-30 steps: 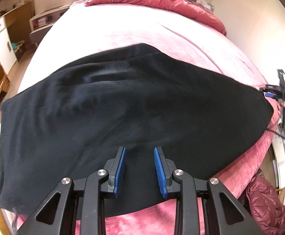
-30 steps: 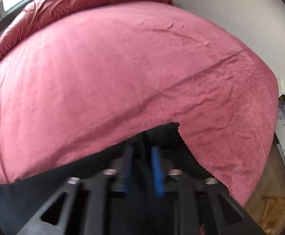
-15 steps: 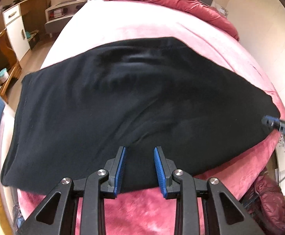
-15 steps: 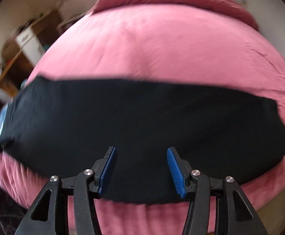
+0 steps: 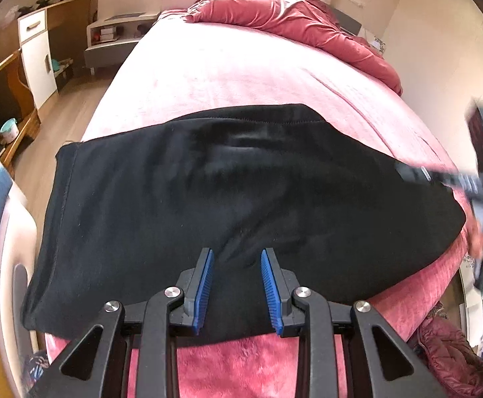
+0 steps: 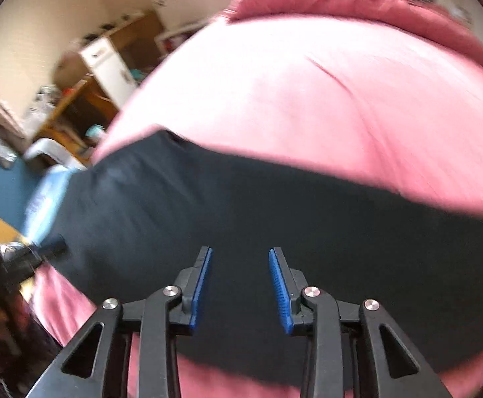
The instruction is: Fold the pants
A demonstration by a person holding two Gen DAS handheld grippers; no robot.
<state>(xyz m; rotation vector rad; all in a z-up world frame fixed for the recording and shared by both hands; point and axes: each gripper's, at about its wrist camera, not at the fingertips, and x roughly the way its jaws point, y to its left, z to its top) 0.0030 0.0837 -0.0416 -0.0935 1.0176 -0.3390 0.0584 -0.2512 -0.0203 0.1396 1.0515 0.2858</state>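
Both claws hung over the black pants (image 5: 241, 192) on the bed (image 5: 241, 76), lying sideways: left gripper (image 5: 236, 285) narrow and empty, right gripper (image 6: 240, 287) closing, empty.

Daylight fills the room, washing the middle of the pink bedspread (image 5: 228, 76) almost white while its near edge stays deep rose. The black pants (image 5: 241, 199) swallow the light, their folds barely readable. The left wrist view is crisp except for the smeared right gripper (image 5: 407, 172) at its edge. The right wrist view is streaked throughout with motion blur. Both bend strongly, with dark corners.
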